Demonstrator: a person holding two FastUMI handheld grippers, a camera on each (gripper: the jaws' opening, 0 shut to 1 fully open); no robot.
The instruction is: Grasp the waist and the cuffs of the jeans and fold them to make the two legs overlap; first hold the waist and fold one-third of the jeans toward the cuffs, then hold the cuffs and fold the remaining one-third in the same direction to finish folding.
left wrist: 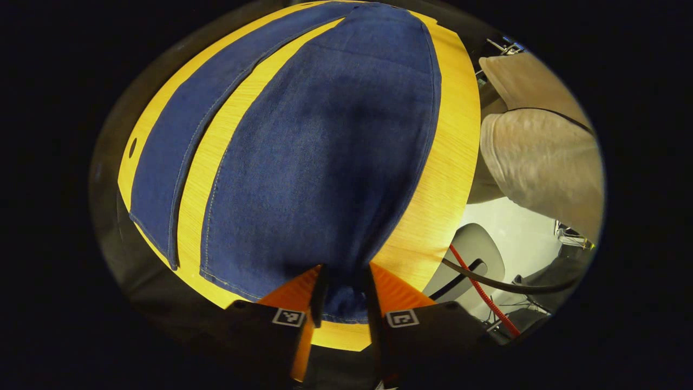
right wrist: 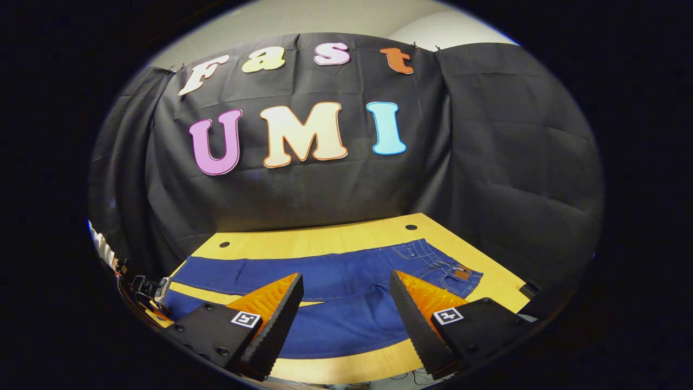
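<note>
Left tool (left wrist: 344, 292) clenched on near leg's cuff of jeans (left wrist: 319, 151), bottom centre; right tool (right wrist: 346, 309) released above tabletop (right wrist: 325, 238). Denim soft, floppy; pinch hems, waistband.

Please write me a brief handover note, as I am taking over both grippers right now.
Left gripper: fingers shut on the cuff of the near leg of the jeans.
Right gripper: open, above the jeans, gripping nothing; waist lies toward its right.
Jeans lie flat on the yellow table, legs apart with table showing between them.
Done: cuff gripped. Left: grip the waist, overlap the legs, then both one-third folds.
</note>
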